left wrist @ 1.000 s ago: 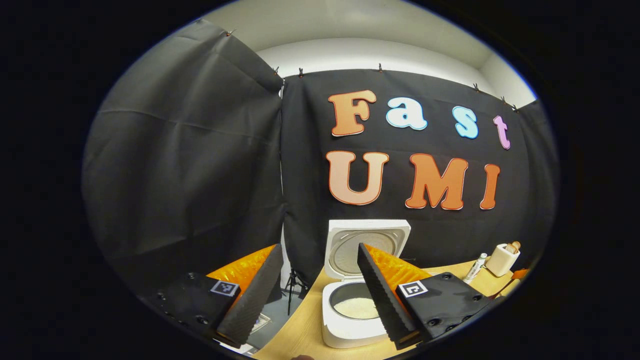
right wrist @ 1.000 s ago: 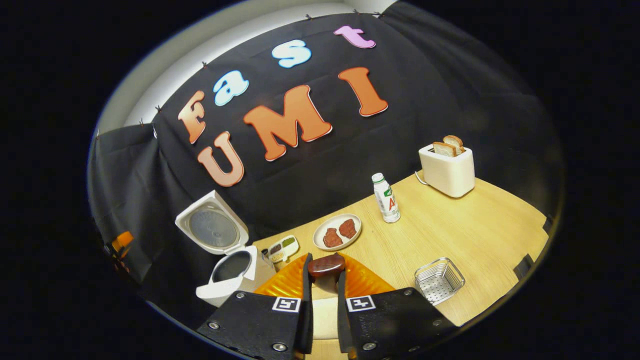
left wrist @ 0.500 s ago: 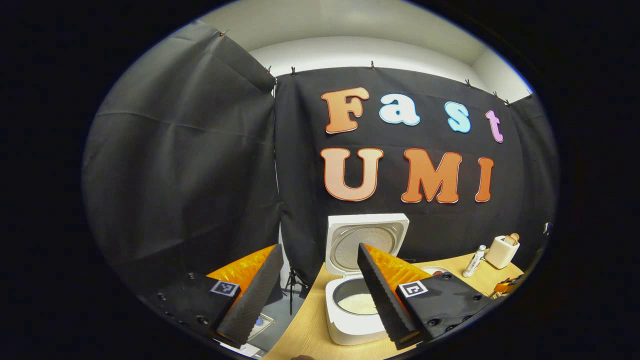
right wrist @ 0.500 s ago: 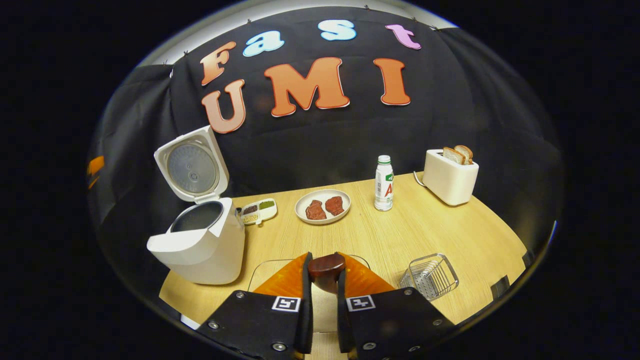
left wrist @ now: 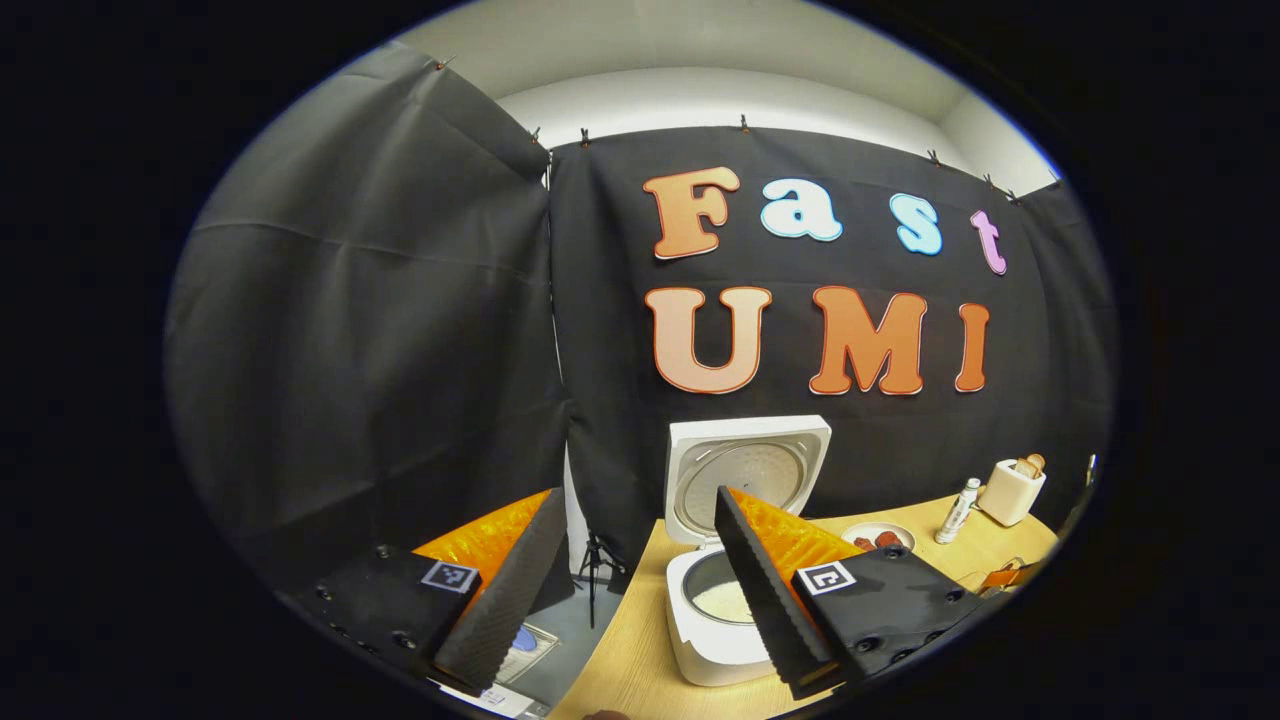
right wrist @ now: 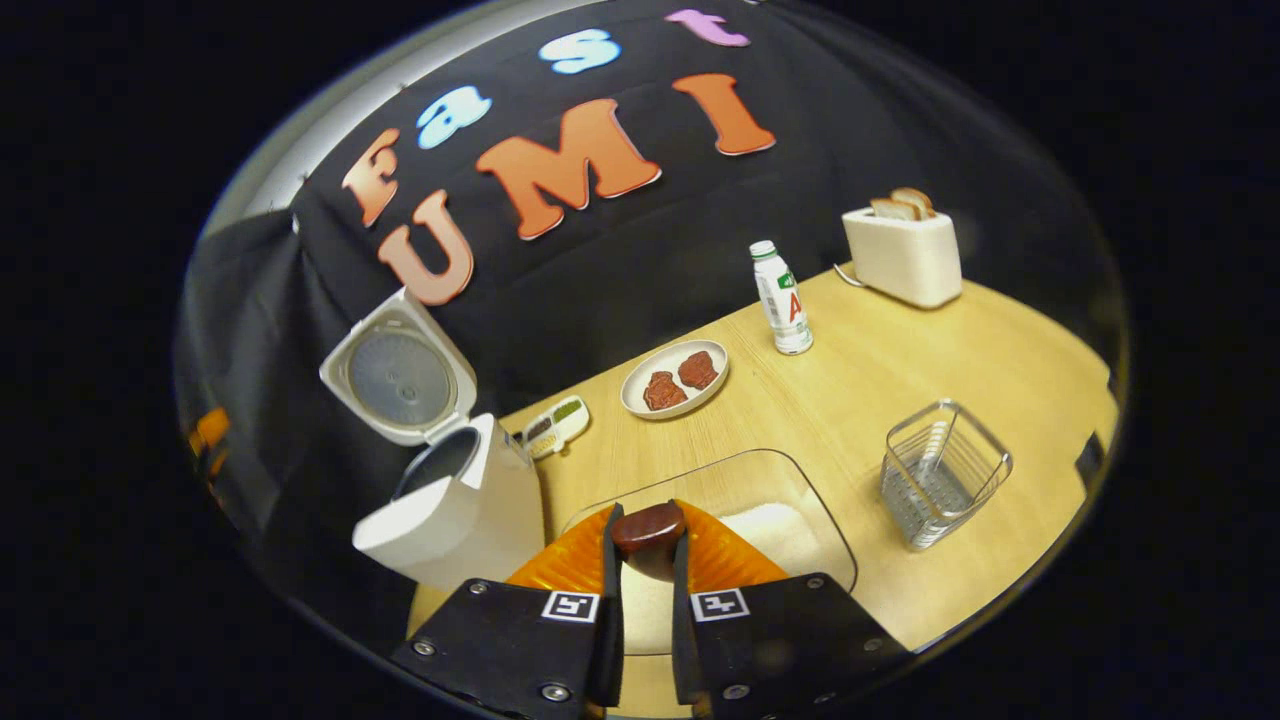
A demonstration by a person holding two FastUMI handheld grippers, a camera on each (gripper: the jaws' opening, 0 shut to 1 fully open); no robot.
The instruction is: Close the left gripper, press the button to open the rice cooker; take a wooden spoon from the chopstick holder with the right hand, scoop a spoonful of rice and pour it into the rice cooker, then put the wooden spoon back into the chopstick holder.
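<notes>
The left gripper hangs off the near left edge of the tabletop, its fingers spread wide apart and holding nothing. Just beyond it the white rice cooker stands open, lid tipped upright against the black cloth wall, with a layer of white rice visible in the pot. In the right gripper view, the right gripper has its fingers drawn close together and clamped on the dark wooden spoon, whose rounded end sticks up between the fingertips. It hovers over a clear glass tray with a heap of white rice in it, lying on the tabletop just right of the rice cooker. A wire chopstick holder sits further right, well apart from the spoon; something pale leans inside it, too small to make out. Toward the back of the tabletop are a plate with two brown pieces of meat, a small divided dish beside the cooker, a white bottle, and a toaster with bread in its slots.
</notes>
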